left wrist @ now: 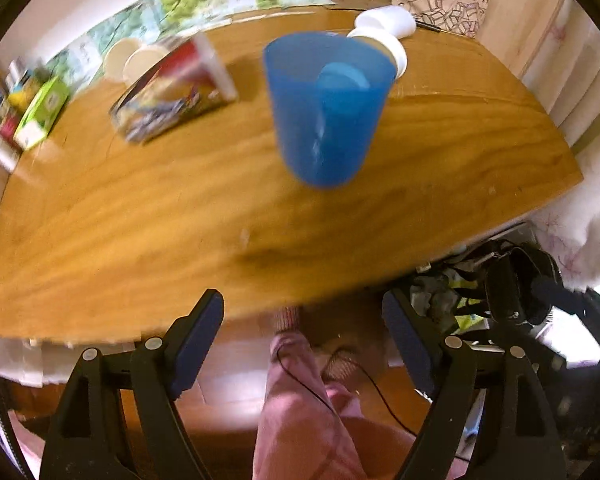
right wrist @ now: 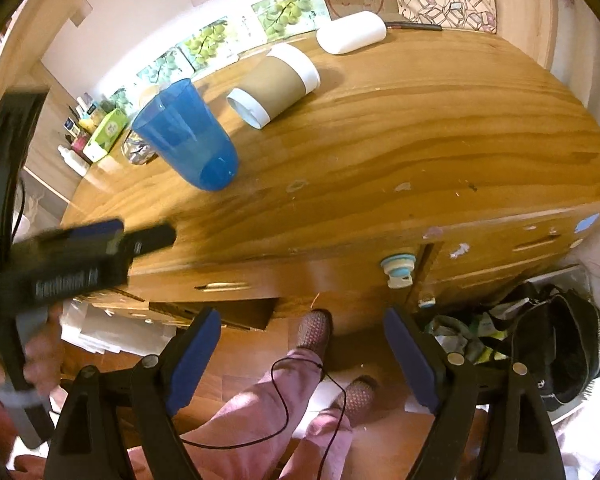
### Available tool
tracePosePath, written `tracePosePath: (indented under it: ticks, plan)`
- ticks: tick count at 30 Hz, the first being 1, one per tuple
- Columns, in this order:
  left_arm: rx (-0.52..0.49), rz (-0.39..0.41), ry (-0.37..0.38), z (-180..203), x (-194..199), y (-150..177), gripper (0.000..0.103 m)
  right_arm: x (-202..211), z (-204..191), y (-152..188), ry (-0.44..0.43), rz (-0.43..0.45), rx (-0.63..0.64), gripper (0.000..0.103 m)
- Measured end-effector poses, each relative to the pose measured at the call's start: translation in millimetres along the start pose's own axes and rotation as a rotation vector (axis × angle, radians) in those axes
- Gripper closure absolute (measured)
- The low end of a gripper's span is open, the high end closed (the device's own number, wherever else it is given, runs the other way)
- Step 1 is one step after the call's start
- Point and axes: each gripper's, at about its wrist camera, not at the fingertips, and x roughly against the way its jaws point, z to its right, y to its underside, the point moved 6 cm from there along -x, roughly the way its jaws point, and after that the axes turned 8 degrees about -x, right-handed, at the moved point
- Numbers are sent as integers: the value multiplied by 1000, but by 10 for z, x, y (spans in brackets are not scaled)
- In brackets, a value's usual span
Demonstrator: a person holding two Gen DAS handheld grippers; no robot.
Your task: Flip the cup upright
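Blue cup (left wrist: 328,108) stands upright on the wooden table (left wrist: 140,208), mouth up, so the flip looks done; nothing left but pulling back, I'd judge. Left gripper (left wrist: 302,344) and right gripper (right wrist: 302,356) both have jaws spread wide, holding nothing, well short of the cup and off the table edge. Only the right view shows the paper cup (right wrist: 274,84) lying on its side and the table's drawers; left view is blurred.
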Motion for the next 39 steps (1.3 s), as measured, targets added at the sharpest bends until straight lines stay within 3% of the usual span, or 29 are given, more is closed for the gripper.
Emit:
tracePosePath:
  ticks: [7,12,14,16,20,24,32,39]
  plan:
    - [119,42,-1,-212,334,264,19,260,-147,-13,-13,-35,-9,18]
    - [222,147,-6,-406,760,233,19,559,-322,-70,-13,-23,-4,18]
    - [253,194,-22,-472,940,221,19,694,-402,-101,-29,-3,-11,13]
    - [288,240,-26,-535,1133,204,19,879,-479,-144,-52,29,-18,7]
    - [337,319,-19,-601,1453,165,19,1169,-604,-223,-74,96,-5,7]
    - [321,410,-63,-604,1735,98,19,1460,-724,-268,-118,162,-3,7]
    - [313,495,-51,-465,2027,53,14,1882,-895,-260,-107,323,43,2]
    - [277,531,-99,-305,2115,107,14,2218,-975,-237,-114,489,93,1]
